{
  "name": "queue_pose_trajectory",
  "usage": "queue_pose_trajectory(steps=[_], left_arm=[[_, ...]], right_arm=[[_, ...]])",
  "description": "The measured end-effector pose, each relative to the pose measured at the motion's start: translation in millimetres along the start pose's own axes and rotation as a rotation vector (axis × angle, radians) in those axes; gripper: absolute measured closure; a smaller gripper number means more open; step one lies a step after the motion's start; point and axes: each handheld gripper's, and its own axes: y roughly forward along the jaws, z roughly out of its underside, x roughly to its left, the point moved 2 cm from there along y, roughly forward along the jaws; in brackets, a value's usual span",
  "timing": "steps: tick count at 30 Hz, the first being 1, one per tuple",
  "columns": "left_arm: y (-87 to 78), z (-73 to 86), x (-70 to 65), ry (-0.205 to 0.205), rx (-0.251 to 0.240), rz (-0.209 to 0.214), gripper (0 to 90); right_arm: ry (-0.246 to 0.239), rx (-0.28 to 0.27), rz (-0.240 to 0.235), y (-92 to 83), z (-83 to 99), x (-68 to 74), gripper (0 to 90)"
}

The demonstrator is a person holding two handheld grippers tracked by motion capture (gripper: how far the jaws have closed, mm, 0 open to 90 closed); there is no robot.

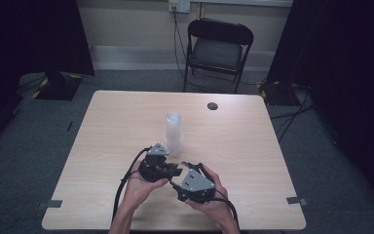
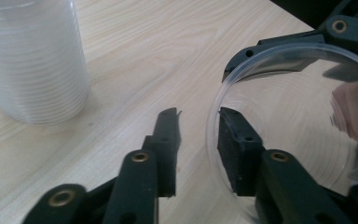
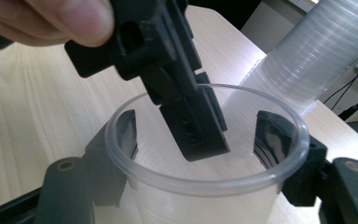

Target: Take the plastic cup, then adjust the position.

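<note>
Right gripper point(image 1: 191, 168) has its jaws closed on the outside of a clear cup point(image 3: 205, 163) — one jaw on each side of the wall just under the rim, and the cup sits upright between them in the right gripper view. The left gripper point(image 2: 198, 140) is parted a bit with the cup's rim point(image 2: 214, 135) running through the gap between its jaws: one jaw sits inside the cup, the other outside, and neither pad looks pressed on the plastic, so it's loose, not gripping. In the right gripper view that inner jaw hangs down into the cup's mouth. The cup stack point(image 1: 173, 134) stands upright on the table point(image 1: 117, 126), just beyond the left gripper's jaws — close, but not touching them. Both hands hold the grippers near the table's front edge.
</note>
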Motion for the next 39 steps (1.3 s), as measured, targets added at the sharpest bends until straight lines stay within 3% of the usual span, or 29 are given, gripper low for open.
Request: queue_pose_trajectory(steps=[11,15,17,24,34,39], left_arm=[[-1.3,0.2,-2.4,0.034,-0.037,-0.02,60.1],[-3.0,0.7,-2.9,0.043,-0.066,-0.061,53.3],[-4.5,1.1,-2.0,0.039,-0.087,-0.077,49.2],[-10.7,4.9,2.0,-0.003,-0.158,-0.066,42.4],[-18.8,10.5,6.9,-0.041,-0.235,-0.068,32.1],[-23.7,11.3,8.3,-0.035,-0.255,-0.092,29.9]], right_arm=[[0.037,-0.003,-0.007,-1.2,-0.9,-6.8,30.3],[0.053,-0.009,-0.01,-1.9,-1.0,-7.6,30.3],[0.065,-0.013,-0.012,-2.1,-0.9,-8.0,30.3],[0.121,-0.022,-0.035,-0.6,0.0,-10.2,30.3],[0.205,-0.004,-0.014,0.6,7.5,-19.3,30.4],[0.265,0.009,-0.003,2.0,15.1,-28.6,30.5]])
